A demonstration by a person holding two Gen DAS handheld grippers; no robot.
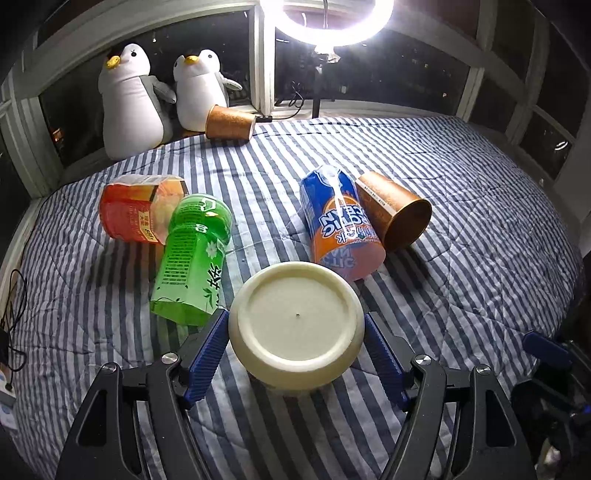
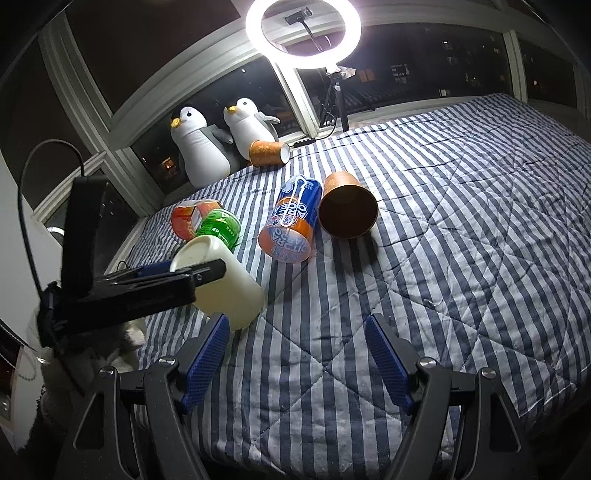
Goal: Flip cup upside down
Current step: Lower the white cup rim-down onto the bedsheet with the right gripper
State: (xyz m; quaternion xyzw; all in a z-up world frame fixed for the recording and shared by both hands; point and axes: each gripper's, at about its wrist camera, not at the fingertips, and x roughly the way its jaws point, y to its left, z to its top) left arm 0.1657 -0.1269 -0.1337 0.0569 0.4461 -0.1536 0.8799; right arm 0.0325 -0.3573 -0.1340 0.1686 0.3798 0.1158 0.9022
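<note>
A cream plastic cup sits between the blue fingers of my left gripper, its flat base turned toward the camera. The pads touch its sides, so the gripper is shut on it. In the right wrist view the same cup is tilted, base up and to the left, mouth down on the striped bedspread, with the left gripper clamped around it. My right gripper is open and empty above the bedspread, to the right of the cup.
A green bottle, a red-orange bottle, a blue-orange can and a copper cup lie on the bed. Another copper cup lies by two penguin plushies. A ring light stands at the window.
</note>
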